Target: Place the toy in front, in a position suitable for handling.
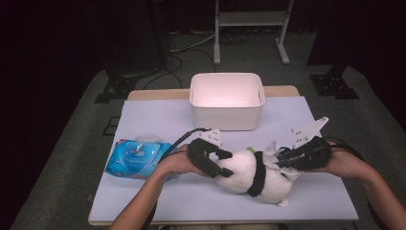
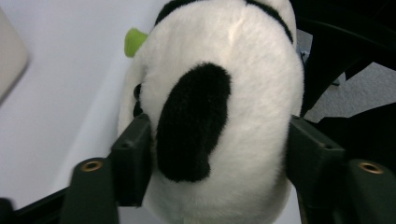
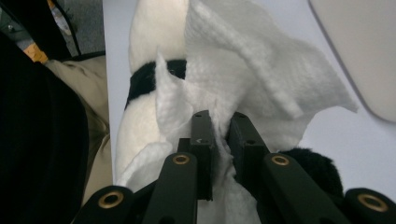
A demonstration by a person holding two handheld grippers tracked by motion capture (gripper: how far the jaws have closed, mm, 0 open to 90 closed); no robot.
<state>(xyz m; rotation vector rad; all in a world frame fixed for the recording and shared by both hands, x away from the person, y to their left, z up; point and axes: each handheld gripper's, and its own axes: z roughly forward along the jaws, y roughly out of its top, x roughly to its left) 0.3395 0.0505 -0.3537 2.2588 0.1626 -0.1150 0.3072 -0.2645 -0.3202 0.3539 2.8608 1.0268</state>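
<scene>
A pale surface [image 1: 158, 191] stands over a grey floor, with a white bin [image 1: 226, 99] at its far side and a blue wet-wipe pack [image 1: 137, 158] to the left. A plush panda [image 1: 256, 175] lies near the front edge. The left gripper [image 1: 221, 163] has its fingers pressed against both sides of the panda's head. The right gripper [image 1: 282, 160] has its fingers pinched nearly together on a white wipe [image 3: 243, 84] against the panda's body.
</scene>
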